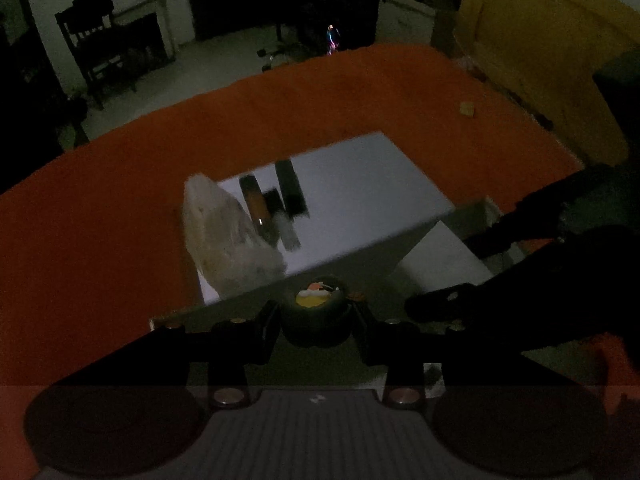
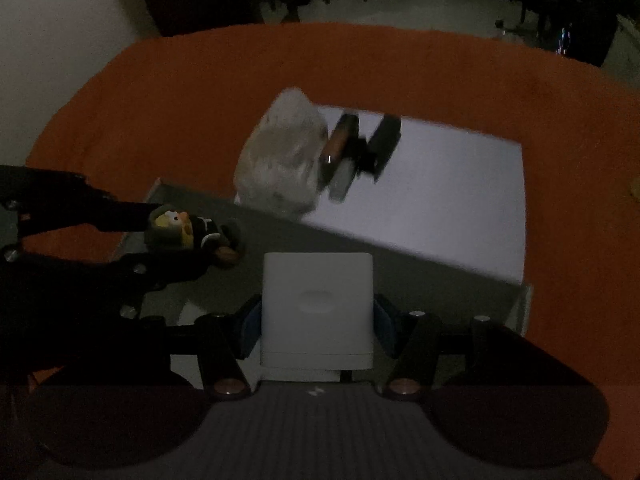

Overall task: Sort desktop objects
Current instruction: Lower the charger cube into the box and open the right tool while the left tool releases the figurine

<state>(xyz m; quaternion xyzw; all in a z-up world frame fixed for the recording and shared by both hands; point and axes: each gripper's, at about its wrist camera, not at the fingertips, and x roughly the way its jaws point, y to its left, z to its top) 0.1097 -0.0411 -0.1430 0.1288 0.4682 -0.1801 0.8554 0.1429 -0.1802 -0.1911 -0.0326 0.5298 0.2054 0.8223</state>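
My left gripper (image 1: 316,314) is shut on a small dark toy figure (image 1: 318,294) with a yellow and orange face. The right wrist view shows the same toy (image 2: 176,222) at the left, between the left gripper's fingers (image 2: 168,268). My right gripper (image 2: 316,322) is shut on a white rectangular case (image 2: 316,280), its blue pads pressed against both sides. Both grippers hang over the near part of a shallow white box (image 2: 460,208). In the box lie a crumpled pale bag (image 2: 284,156) and several dark stick-shaped items (image 2: 362,144).
An orange cloth (image 1: 120,200) covers the table around the box. A small yellowish piece (image 1: 467,109) lies on the cloth at the far right. Beyond the table are a dark chair (image 1: 96,48), a light floor and a yellow wall (image 1: 540,40).
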